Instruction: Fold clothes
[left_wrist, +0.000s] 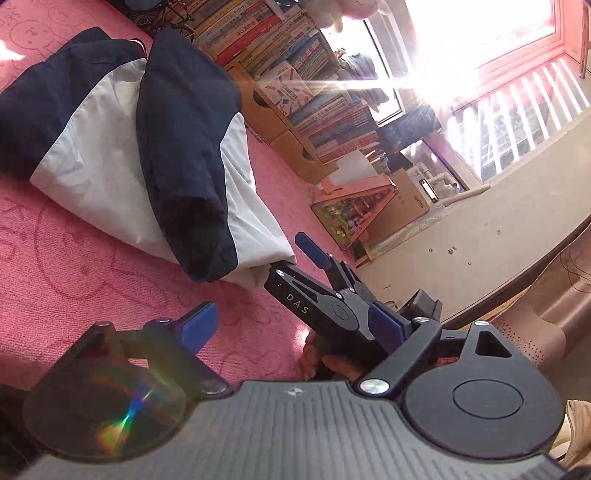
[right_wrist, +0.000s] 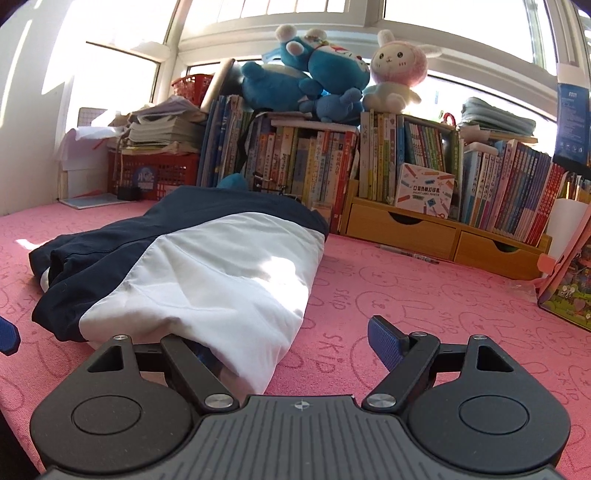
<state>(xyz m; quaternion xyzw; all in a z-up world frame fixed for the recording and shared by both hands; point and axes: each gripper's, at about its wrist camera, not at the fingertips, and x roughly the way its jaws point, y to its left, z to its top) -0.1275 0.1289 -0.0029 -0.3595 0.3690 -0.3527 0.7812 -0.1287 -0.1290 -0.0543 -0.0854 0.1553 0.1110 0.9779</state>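
The left tool (left_wrist: 295, 325) stands wide with nothing between its blue pads. The right tool (right_wrist: 291, 350) is also wide; its left finger is tucked under the hem of the one navy-and-white jacket (right_wrist: 207, 273), folded on the pink mat (right_wrist: 424, 295). Three plush toys (right_wrist: 332, 74) top the books (right_wrist: 295, 162).

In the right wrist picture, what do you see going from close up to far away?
The tongs → navy and white garment on the pink mat → wooden drawers → rows of books → blue plush toys and pink bunny on top.
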